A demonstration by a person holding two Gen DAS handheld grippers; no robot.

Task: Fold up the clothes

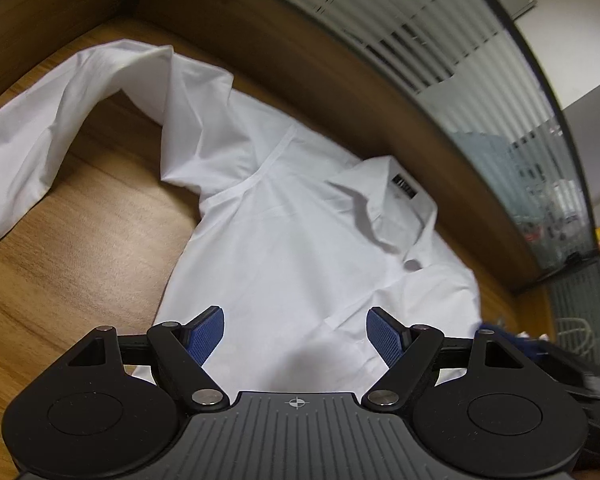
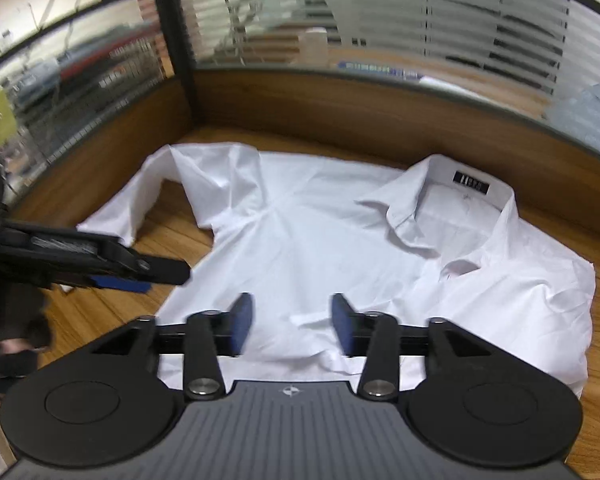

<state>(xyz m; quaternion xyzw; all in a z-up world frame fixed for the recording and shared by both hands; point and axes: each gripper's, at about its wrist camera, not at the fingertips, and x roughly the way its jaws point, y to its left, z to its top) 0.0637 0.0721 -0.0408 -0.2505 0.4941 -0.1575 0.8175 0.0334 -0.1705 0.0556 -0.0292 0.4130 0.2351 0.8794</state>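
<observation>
Left gripper (image 1: 295,334): its blue fingers (image 1: 204,336) are standing wide apart with nothing between them, hovering over the lower front of the white shirt (image 1: 300,240).

Right gripper (image 2: 293,326): its fingers (image 2: 242,324) are standing part-open and gripping nothing, poised over a small raised crease in the cloth at 12 o'clock from them.

The shirt is lying front-up on the wooden worktop (image 1: 80,240), collar (image 2: 440,208) toward 1 o'clock in the right wrist view. One sleeve (image 1: 60,120) is trailing off toward 10 o'clock in the left wrist view; the other side is already lying folded over the body.

Risks, as judged:
- Either gripper may be pinching only the top layer, so the fold would be dragging and bunching.
- The loose sleeve may be trailing and spoiling the fold.
- The two grippers are working close together and may be colliding.

Containers: none are showing in either view.
</observation>
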